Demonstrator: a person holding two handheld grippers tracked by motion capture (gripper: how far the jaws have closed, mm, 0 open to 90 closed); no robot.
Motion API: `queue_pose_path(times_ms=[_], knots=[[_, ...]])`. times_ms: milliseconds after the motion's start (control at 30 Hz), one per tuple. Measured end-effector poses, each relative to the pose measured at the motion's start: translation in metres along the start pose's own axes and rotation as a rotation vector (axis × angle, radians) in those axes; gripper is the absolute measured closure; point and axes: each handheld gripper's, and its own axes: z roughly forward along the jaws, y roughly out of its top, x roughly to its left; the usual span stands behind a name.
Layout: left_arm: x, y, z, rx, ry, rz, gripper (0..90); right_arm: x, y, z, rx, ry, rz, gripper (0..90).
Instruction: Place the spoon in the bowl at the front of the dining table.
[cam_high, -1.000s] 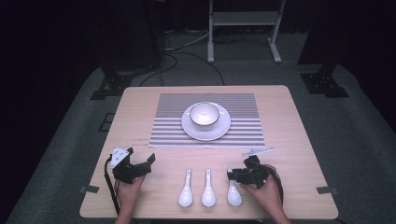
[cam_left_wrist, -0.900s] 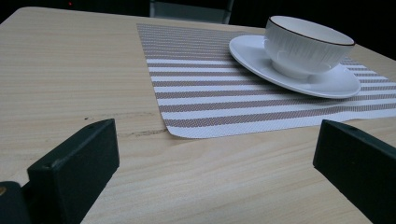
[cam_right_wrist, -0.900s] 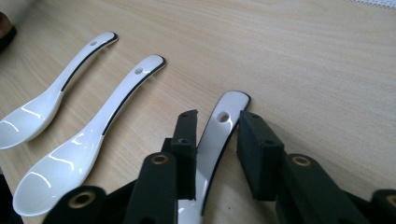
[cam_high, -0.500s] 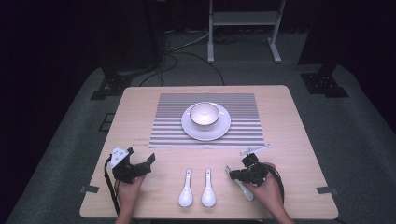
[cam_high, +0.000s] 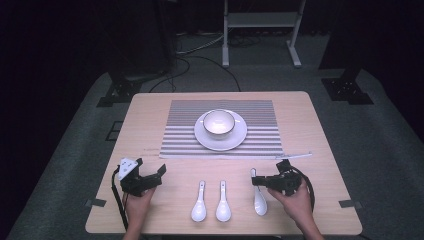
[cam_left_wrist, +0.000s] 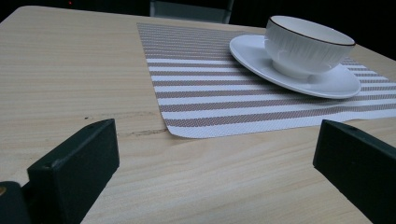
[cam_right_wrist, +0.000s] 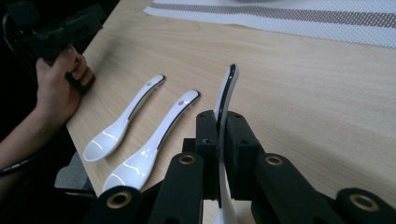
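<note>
A: Where does everything sit, taking the bowl (cam_high: 218, 123) as the mark?

B: The bowl stands on a white plate (cam_high: 238, 140), and the plate lies on a striped mat (cam_high: 185, 130) in the middle of the wooden table (cam_high: 320, 135). Nearer the person than the bowl, three white spoons lie in a row along the table's near edge.

A: And the right gripper (cam_high: 265, 181)?

B: Its jaws are clamped on the handle of the third spoon (cam_high: 259, 200), the one nearer than the bowl and off to its right. In the right gripper view the handle (cam_right_wrist: 226, 95) stands on edge between the two black jaws, with its tip pointing away from the camera.

A: The other two spoons?

B: The first spoon (cam_high: 199, 202) and the second spoon (cam_high: 223, 201) lie side by side straight in front of the bowl, apart from each other, with their scoops toward the person.

A: The left gripper (cam_high: 150, 176)?

B: It rests nearer than the bowl and to its left, beyond the mat's corner. Its jaws stand wide apart with bare table between them, and the left hand (cam_high: 136, 201) grips it from behind
</note>
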Motion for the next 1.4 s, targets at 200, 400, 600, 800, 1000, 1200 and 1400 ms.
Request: queue_pose_path(times_ms=[200,400,600,800,1000,1200,1400], knots=[[0.0,0.0,0.0,-0.001,0.0,0.0,0.0,-0.001,0.002,-0.007,-0.041,0.05,0.036,83.4],[0.0,0.0,0.0,0.001,-0.001,0.0,0.0,-0.005,0.007,-0.007,-0.099,0.128,0.092,83.5],[0.0,0.0,0.0,-0.002,-0.001,0.001,0.0,-0.009,0.016,-0.003,-0.127,0.145,0.125,83.8],[0.0,0.0,0.0,-0.002,-0.001,-0.001,0.0,-0.014,0.03,0.0,-0.154,0.161,0.16,84.0],[0.0,0.0,0.0,-0.001,-0.002,0.0,0.0,-0.014,0.045,0.004,-0.179,0.149,0.163,84.0],[0.0,0.0,0.0,-0.001,-0.003,-0.001,0.0,-0.011,0.061,0.01,-0.194,0.131,0.152,84.0],[0.0,0.0,0.0,0.0,-0.003,-0.001,0.0,-0.009,0.077,0.015,-0.208,0.122,0.149,84.0]])
